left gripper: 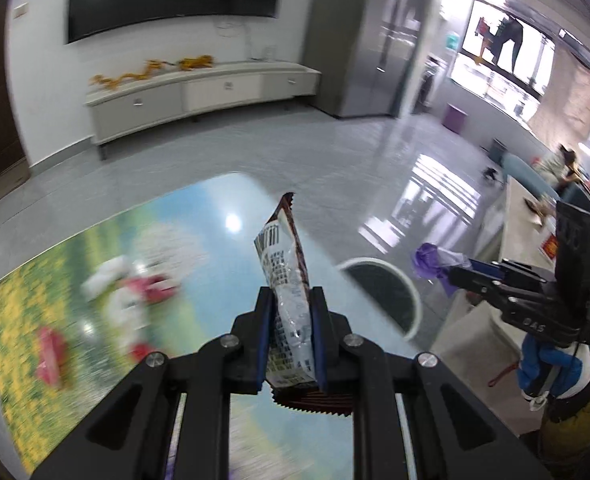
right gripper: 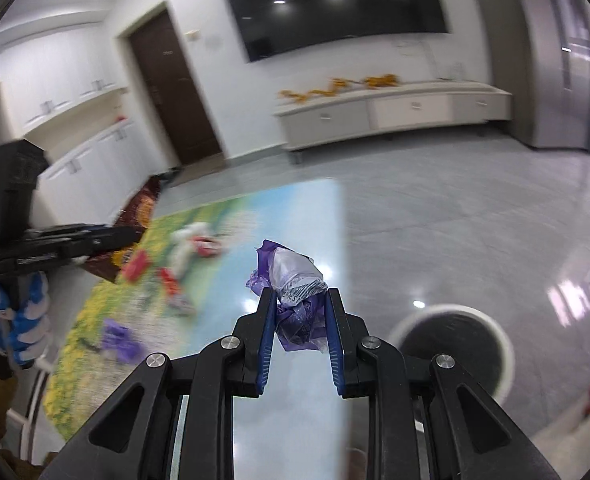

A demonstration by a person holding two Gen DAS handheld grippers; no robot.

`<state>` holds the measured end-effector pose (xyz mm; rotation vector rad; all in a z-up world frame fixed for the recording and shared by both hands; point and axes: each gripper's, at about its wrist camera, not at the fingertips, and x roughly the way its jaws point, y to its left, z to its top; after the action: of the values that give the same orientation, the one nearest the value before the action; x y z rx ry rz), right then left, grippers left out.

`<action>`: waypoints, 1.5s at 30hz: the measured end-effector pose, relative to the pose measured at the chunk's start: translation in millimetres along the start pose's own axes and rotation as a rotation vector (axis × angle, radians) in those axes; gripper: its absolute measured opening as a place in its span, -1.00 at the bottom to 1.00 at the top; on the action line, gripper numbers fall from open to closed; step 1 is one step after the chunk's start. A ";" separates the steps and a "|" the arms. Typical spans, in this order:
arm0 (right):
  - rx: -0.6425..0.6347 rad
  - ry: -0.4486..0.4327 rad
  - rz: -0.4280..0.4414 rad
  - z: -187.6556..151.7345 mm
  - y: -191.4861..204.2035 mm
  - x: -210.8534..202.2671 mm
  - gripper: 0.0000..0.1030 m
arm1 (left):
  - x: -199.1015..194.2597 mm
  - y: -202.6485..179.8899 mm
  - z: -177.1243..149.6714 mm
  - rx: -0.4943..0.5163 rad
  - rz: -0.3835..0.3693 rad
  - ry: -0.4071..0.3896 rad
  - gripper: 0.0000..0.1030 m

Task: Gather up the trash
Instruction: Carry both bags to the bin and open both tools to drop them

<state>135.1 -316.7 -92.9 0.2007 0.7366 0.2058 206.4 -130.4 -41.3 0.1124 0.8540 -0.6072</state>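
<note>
My left gripper (left gripper: 292, 300) is shut on a brown and silver snack wrapper (left gripper: 285, 280), held upright above the table with the printed meadow top (left gripper: 199, 216). My right gripper (right gripper: 299, 300) is shut on a crumpled purple and clear wrapper (right gripper: 295, 300); it also shows at the right of the left wrist view (left gripper: 435, 266). A white-rimmed round bin (left gripper: 383, 292) stands on the floor just past the table's right edge, between the two grippers; in the right wrist view the bin (right gripper: 453, 348) is low and right of the gripper. More red, white and purple trash (right gripper: 175, 268) lies blurred on the table.
A glossy grey tiled floor (left gripper: 335, 152) surrounds the table. A low white TV cabinet (left gripper: 199, 96) and a wall screen stand at the far wall. A brown door (right gripper: 171, 92) and white cupboards are at left. A counter and a seated person (left gripper: 563, 164) are at far right.
</note>
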 end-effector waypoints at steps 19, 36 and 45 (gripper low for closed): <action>0.231 0.117 -0.207 -24.0 -156.0 68.1 -0.04 | 187.9 -130.8 52.9 0.026 -0.213 0.156 -0.14; 0.159 0.010 -0.198 -10.8 -114.3 18.1 -0.04 | 114.6 -109.3 37.5 -0.002 -0.200 0.036 -0.14; 0.047 -0.054 -0.127 9.1 -40.1 -15.7 -0.04 | 41.1 -49.4 20.2 -0.021 -0.113 -0.042 -0.14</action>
<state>134.7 -360.2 -86.3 0.2030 0.6985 0.0615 213.7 -196.7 -51.2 0.0324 0.8299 -0.7040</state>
